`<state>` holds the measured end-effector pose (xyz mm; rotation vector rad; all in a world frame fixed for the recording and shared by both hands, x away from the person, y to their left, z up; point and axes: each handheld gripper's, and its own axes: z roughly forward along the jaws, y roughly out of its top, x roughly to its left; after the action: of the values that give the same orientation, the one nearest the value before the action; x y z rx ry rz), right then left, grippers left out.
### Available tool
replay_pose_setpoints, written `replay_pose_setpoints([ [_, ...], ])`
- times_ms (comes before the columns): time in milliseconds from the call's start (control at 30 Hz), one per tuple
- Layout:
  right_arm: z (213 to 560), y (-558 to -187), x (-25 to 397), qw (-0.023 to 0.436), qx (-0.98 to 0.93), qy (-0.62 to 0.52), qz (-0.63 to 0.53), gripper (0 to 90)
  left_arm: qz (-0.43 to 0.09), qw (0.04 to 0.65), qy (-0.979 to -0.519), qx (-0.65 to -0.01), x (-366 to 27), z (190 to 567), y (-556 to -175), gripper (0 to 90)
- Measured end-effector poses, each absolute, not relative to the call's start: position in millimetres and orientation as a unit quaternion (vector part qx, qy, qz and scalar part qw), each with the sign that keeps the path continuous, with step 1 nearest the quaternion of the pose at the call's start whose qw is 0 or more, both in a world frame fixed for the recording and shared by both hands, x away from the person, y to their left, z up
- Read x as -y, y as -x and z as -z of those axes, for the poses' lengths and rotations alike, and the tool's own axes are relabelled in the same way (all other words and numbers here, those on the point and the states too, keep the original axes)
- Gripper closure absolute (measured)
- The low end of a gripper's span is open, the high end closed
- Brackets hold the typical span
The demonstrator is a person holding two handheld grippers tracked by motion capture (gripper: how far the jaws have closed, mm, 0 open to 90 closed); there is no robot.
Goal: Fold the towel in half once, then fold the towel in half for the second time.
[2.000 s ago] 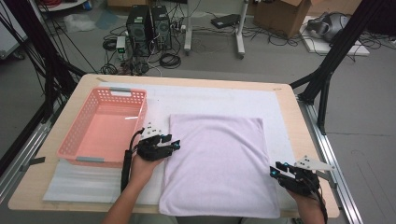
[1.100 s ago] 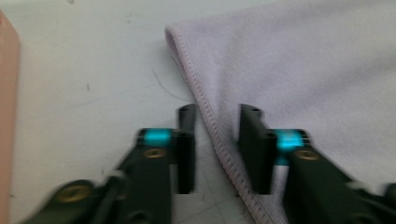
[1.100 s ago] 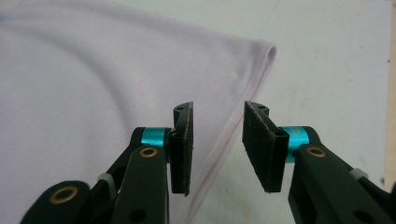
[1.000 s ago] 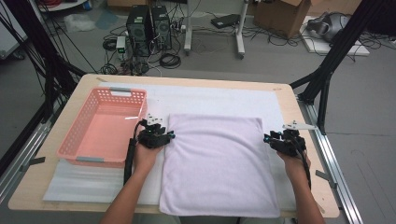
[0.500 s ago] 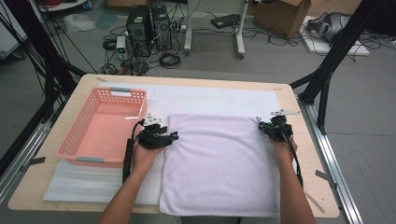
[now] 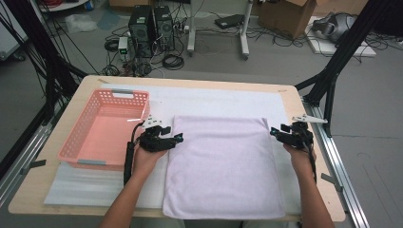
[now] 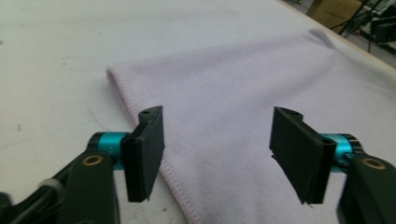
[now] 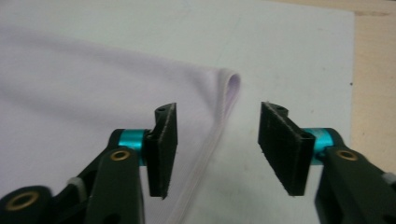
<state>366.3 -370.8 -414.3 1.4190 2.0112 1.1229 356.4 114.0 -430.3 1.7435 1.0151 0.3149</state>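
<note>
A pale lilac towel (image 6: 221, 164) lies flat and folded on the white mat (image 6: 214, 102). My left gripper (image 6: 176, 139) is open at the towel's left edge, near its far left corner. In the left gripper view the towel (image 7: 243, 93) runs between the spread jaws of the left gripper (image 7: 219, 156), its hemmed edge passing by the left jaw. My right gripper (image 6: 276, 132) is open at the towel's right edge near the far right corner. In the right gripper view the towel's (image 8: 93, 107) folded corner lies just ahead of the right gripper (image 8: 217, 144).
A pink plastic basket (image 6: 107, 128) stands to the left of the towel, close to my left hand. The wooden table (image 6: 190, 80) ends in metal rails at both sides. Computers, cables and boxes lie on the floor beyond the far edge.
My right gripper moved from the table's near right corner up along the towel's right edge to its far corner. The left gripper shifted slightly forward and stayed at the left edge.
</note>
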Motion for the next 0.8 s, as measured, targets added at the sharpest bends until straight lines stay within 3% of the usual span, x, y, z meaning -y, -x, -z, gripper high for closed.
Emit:
replay_pose_setpoints([
  [133,408,-342,375,0.216,-0.750,-0.477,-0.405,34.2,-0.137,0.526,-0.732,-0.412,-111,424,-350,17.2],
  [200,407,-333,375,0.217,-0.756,-0.469,-0.402,26.9,-0.138,0.531,-0.731,-0.407,-111,422,-347,17.2],
  [400,409,-319,381,0.215,-0.753,-0.462,-0.417,21.9,-0.145,0.536,-0.725,-0.408,-115,418,-344,17.3],
  [800,408,-319,383,0.218,-0.750,-0.462,-0.419,21.4,-0.134,0.540,-0.717,-0.419,-109,421,-347,17.5],
])
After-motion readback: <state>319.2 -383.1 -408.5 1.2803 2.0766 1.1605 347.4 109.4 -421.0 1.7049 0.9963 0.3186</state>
